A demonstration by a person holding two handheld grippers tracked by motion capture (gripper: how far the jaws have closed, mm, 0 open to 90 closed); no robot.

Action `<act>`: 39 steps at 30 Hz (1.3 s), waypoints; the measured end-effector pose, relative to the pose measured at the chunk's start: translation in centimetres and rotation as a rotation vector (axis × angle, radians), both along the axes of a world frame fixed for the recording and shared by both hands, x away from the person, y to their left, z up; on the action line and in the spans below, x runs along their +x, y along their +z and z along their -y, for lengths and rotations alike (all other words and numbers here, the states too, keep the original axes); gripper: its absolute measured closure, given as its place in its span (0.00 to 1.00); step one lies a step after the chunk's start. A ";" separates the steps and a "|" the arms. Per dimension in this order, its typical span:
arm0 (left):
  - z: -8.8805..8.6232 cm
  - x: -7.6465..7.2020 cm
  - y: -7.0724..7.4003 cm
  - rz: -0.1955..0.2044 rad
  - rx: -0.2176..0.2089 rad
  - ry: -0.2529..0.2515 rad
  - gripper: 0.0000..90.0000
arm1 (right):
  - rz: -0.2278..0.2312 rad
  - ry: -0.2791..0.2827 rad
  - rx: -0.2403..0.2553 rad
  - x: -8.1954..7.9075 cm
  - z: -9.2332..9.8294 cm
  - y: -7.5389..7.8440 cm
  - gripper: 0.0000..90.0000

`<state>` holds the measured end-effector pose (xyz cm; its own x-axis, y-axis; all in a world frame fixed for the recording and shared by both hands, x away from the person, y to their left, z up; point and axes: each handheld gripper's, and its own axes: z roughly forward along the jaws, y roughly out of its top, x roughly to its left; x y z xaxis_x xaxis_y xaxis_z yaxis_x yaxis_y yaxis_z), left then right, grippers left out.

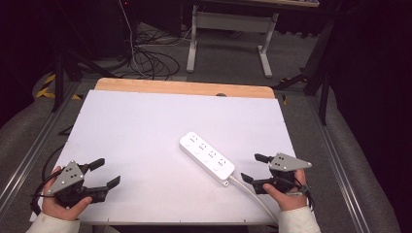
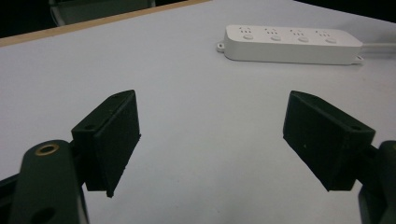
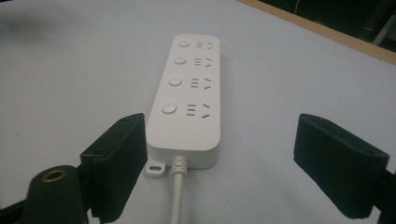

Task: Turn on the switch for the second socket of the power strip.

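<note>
looks like nothing's started yet. the white power strip (image 1: 206, 158) lies flat, right of centre on the matte white table (image 1: 136, 131), untouched. smooth plastic, rounded ends, 4 sockets, 4 round buttons, i think. left gripper (image 1: 103, 172) and right gripper (image 1: 253, 168) rest near the front edge, blocky black jaws spread wide, both empty.

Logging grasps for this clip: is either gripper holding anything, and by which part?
Nothing is held. Left gripper and right gripper are open, off the power strip.
</note>
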<state>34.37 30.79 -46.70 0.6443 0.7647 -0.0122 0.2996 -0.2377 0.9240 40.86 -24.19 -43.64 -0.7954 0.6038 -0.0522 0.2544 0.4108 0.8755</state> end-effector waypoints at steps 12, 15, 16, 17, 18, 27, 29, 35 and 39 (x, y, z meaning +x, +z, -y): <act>-0.1 0.0 0.0 0.001 0.000 -0.001 0.22 | -0.001 0.024 -0.002 1.2 -2.1 1.1 0.20; -0.1 0.0 0.0 0.001 -0.001 0.000 0.22 | -0.002 0.038 -0.006 1.7 -2.9 1.3 0.20; -0.1 0.0 0.0 0.001 0.001 0.003 0.22 | -0.003 0.041 -0.006 1.8 -3.1 1.4 0.20; -0.1 0.0 0.0 0.001 0.001 0.003 0.22 | -0.003 0.041 -0.006 1.8 -3.1 1.4 0.20; -0.1 0.0 0.0 0.000 0.001 0.003 0.22 | -0.005 0.046 -0.011 2.0 -3.5 1.4 0.20; -0.2 0.0 0.0 0.000 0.004 0.003 0.22 | -0.003 0.066 -0.010 2.7 -4.8 1.7 0.20; -0.2 0.0 0.0 0.001 0.003 0.002 0.22 | -0.004 0.077 -0.016 2.9 -5.5 1.7 0.20; -0.2 0.0 0.1 0.000 0.005 0.001 0.22 | -0.003 0.097 -0.015 3.3 -6.6 1.8 0.21; -0.2 0.0 0.0 0.002 0.004 0.000 0.22 | -0.001 0.106 -0.012 3.5 -7.2 1.9 0.21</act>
<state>34.38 31.00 -46.65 0.6440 0.7650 -0.0081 0.2983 -0.2414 0.9234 44.40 -17.01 -41.74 -0.8551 0.5153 -0.0577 0.2099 0.4457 0.8702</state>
